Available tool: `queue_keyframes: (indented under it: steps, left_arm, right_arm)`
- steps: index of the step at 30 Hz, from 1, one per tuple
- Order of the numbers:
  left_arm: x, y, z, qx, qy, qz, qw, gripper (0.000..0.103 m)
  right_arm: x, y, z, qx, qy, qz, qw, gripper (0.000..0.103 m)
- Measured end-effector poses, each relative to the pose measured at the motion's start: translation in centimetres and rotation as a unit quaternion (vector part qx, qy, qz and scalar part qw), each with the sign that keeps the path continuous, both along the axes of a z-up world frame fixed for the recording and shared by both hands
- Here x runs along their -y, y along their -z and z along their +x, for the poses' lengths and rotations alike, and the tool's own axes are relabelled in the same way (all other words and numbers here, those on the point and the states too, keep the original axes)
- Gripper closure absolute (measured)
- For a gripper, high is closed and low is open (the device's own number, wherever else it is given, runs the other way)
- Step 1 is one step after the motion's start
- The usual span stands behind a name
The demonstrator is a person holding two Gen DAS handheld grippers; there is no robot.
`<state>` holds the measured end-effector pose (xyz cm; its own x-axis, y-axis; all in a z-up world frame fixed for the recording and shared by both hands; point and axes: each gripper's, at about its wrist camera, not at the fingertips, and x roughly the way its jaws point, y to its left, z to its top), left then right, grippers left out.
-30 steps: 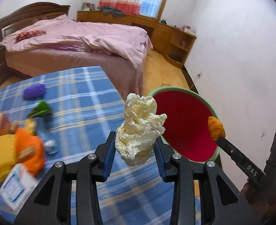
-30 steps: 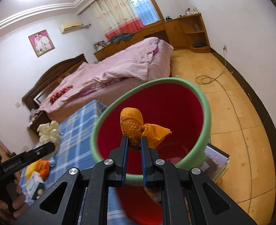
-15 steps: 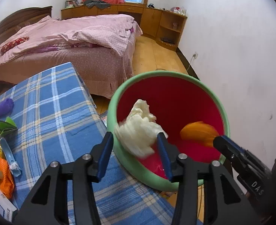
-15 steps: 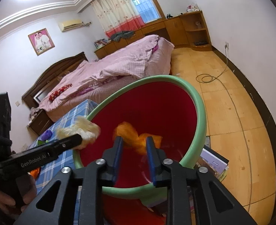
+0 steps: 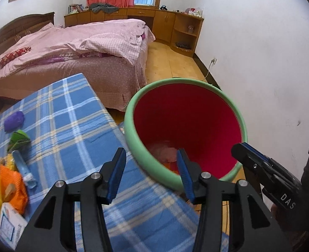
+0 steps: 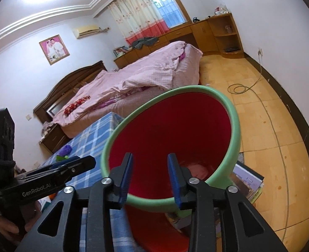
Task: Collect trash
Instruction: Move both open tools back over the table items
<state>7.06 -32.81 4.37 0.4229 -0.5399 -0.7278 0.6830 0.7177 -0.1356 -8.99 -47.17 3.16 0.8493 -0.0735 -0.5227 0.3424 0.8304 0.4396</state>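
A red bin with a green rim (image 5: 131,138) stands beside the blue plaid table (image 5: 70,126). My left gripper (image 5: 150,159) hangs open over the bin's near rim with nothing between its fingers. My right gripper (image 6: 150,161) is over the same bin (image 6: 234,126); its jaws are opening and nothing is between them. Pale crumpled trash (image 5: 165,153) lies at the bin's bottom, also visible as trash (image 6: 198,168) in the right wrist view. Each gripper shows in the other's view: the right gripper (image 5: 238,149) and the left gripper (image 6: 87,161).
On the table's left lie a purple wad (image 5: 13,120), a green wrapper (image 5: 18,139), a tube (image 5: 23,168), an orange net bag (image 5: 13,180) and a white box (image 5: 9,224). Books (image 6: 246,182) lie under the bin. A bed (image 5: 81,48) stands behind; a cable (image 6: 238,88) lies on the floor.
The left gripper moved over the bin and let go of the white paper wad. The right gripper opened and dropped its orange wad. Both pieces fell into the bin.
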Motion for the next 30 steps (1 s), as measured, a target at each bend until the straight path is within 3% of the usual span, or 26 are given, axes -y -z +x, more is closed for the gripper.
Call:
queue_keyframes:
  steps: [15, 23, 30]
  left_arm:
    - [-11.2, -1.6, 1.6, 0.002, -0.107, -0.015, 0.9942, 0.053]
    - [-18.4, -1.3, 3.7, 0.004, -0.186, -0.007, 0.9825, 0.053]
    - [-22.7, -0.3, 5.6, 0.012, -0.235, 0.029, 0.9714, 0.053]
  right_arm:
    - [-5.5, -1.6, 1.2, -0.006, -0.049, 0.0, 0.999, 0.057]
    - [-8.3, -1.4, 2.3, -0.024, -0.077, -0.003, 0.997, 0.054]
    - [-10.2, -0.7, 3.5, -0.044, -0.09, -0.002, 0.995, 0.051]
